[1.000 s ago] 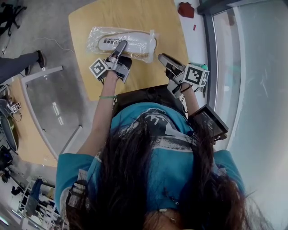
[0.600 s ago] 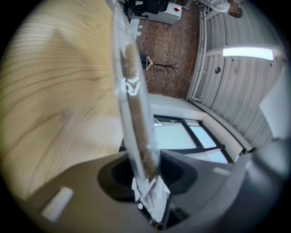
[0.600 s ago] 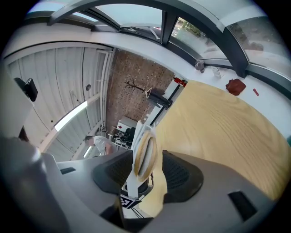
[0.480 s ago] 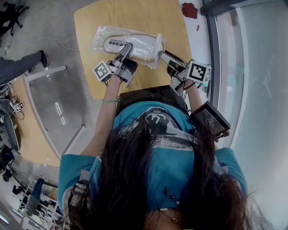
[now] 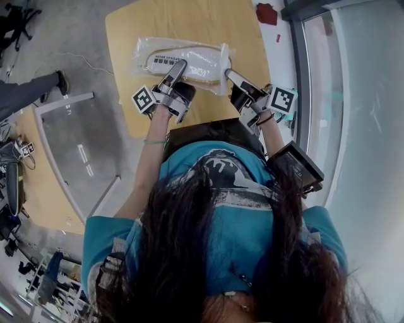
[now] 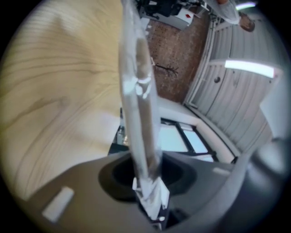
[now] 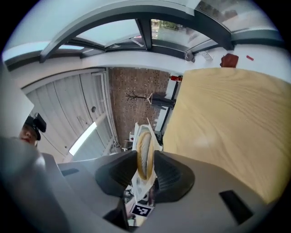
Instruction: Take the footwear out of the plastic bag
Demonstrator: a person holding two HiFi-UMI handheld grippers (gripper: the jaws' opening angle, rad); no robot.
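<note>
A pale insole (image 5: 189, 63) sealed in a clear plastic bag (image 5: 146, 50) lies across the wooden table (image 5: 189, 22). My left gripper (image 5: 178, 65) is shut on the bag's near long edge; in the left gripper view the bag (image 6: 138, 91) runs edge-on away from the left gripper (image 6: 148, 182). My right gripper (image 5: 228, 74) is at the bag's right end. Its jaws are closing, with the bag end and the insole's tip (image 7: 144, 152) between the pads of the right gripper (image 7: 145, 172).
The table's near edge runs just below both grippers. A red object (image 5: 266, 14) lies on the floor beyond the table's far right corner. A glass wall (image 5: 360, 126) runs along the right. A person's leg (image 5: 31, 91) is at the left.
My right gripper has moved left and forward from the table's near right edge to the bag's right end and taken it between its jaws. The left gripper has kept its hold on the bag.
</note>
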